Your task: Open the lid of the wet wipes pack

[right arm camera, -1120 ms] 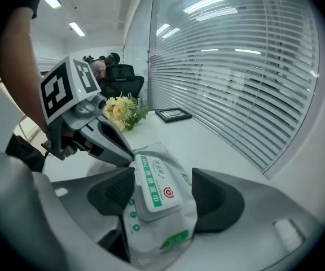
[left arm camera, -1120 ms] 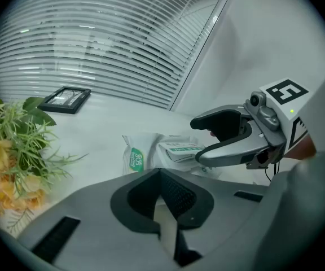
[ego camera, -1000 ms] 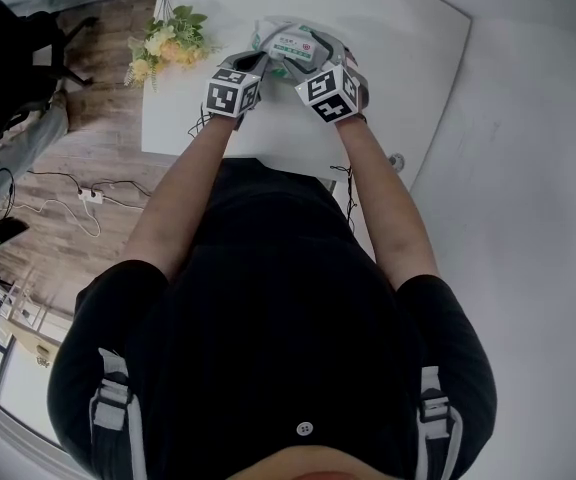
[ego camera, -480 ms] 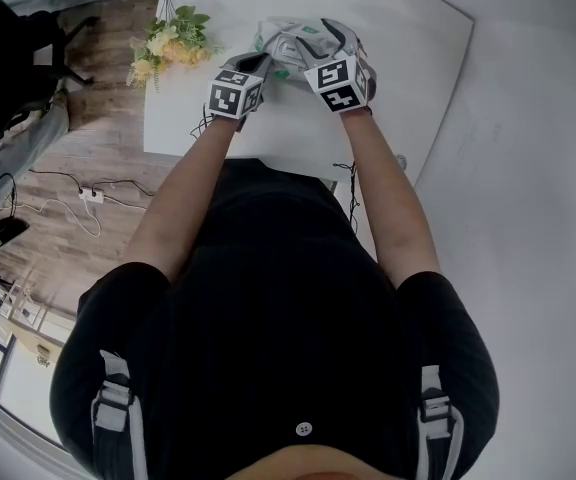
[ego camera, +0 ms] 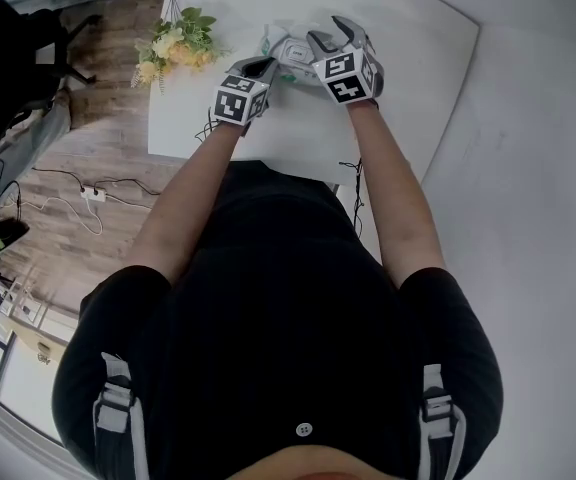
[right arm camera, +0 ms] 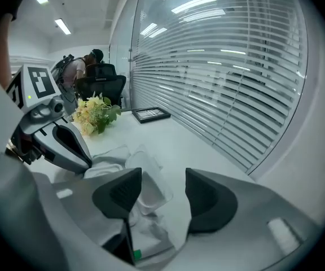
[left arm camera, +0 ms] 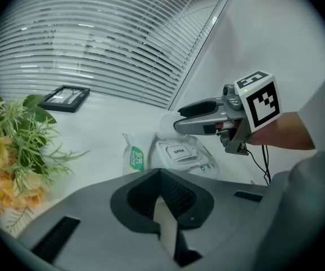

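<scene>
**Right gripper (ego camera: 324, 30) closing in on the raised lid**

Right gripper is standing with its jaws part-way apart, and they have just been narrowing. The translucent lid (right arm camera: 146, 180) is sitting between them. The lid's edge nearer the flowers (ego camera: 173, 46) is disappearing behind one pad, while a gap is showing at the other, so I am not reading a clamp yet.

A second ago this gripper was flanking the wet wipes pack (left arm camera: 199, 161) on the side away from the flowers, with the printed top in plain view. Now it is sitting closer to the flowers and covering most of that top in the head view.

Left gripper (left arm camera: 158, 175) is keeping its place on the flower side of the pack. Its jaws are closed, with a pale strip pinched between the pads. I am judging that strip to be the wrapper's end, which would be anchoring the pack.

Meaning for the task: the lid is looking already swung up, so the opening seems nearly done, pending a full fold-back.

Pack is lying flat on the white table (ego camera: 268, 138), to the right of the flowers and apart from them.
- Wrapper: soft, crinkled and white, carrying green print at the flower-side end.
- Top: a rigid pale frame is bearing an "OPEN" sticker (left arm camera: 178, 151), and the lid is standing up behind it.
</scene>
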Action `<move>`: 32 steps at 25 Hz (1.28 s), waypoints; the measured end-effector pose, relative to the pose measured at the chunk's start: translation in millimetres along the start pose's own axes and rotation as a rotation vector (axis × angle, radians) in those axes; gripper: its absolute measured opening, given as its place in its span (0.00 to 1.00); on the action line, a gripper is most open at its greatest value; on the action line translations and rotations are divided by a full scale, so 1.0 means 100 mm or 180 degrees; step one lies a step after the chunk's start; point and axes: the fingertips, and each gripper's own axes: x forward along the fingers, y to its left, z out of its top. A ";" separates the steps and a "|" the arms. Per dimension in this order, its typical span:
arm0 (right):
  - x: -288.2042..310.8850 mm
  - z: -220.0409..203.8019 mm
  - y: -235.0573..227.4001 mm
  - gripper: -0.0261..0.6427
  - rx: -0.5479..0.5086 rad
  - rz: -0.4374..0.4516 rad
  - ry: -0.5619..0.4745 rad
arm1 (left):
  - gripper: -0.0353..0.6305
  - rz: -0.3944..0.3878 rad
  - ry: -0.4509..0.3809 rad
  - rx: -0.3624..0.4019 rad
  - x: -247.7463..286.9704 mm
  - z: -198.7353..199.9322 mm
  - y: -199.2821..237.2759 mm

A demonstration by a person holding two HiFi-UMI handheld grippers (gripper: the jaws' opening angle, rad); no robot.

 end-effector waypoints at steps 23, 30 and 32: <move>-0.30 0.13 -0.09 0.42 0.0284 0.0051 -0.0273 | 0.06 -0.0125 -0.0446 0.0255 -0.50 0.25 -0.23; -0.97 0.34 -0.04 0.39 0.0397 0.0113 -0.0739 | 0.06 -0.0173 -0.0945 0.0469 -0.99 0.62 -0.55; -1.21 0.44 0.02 0.37 0.0414 0.0153 -0.0911 | 0.06 -0.0199 -0.1110 0.0603 -1.16 0.75 -0.70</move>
